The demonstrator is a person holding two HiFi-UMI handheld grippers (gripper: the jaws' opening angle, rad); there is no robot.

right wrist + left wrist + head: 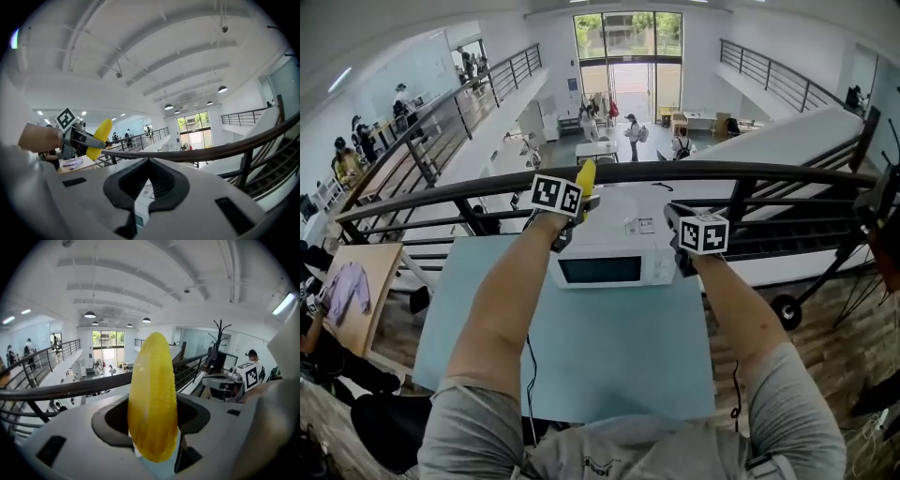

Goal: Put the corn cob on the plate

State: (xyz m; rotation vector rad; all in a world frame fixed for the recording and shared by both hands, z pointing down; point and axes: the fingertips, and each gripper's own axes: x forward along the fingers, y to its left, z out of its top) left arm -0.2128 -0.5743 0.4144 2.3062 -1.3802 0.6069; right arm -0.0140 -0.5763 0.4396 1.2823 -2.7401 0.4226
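Note:
A yellow corn cob [585,176] stands upright in my left gripper [579,201], which is shut on its lower end above the left half of a white microwave [605,268]. In the left gripper view the corn cob [153,399] fills the middle, clamped in the left gripper [154,448]. A pale round plate-like shape [617,204] lies on the microwave top, just right of the cob. My right gripper [674,221] hovers over the microwave's right end with nothing in it. The right gripper view shows the right gripper [140,206] and the cob [100,136] off to its left.
The microwave sits at the far edge of a light blue table [619,361]. Right behind it runs a dark balcony railing [750,176] with an open hall below. A printed sheet [639,225] lies on the microwave top. A wooden side table [356,281] is at the left.

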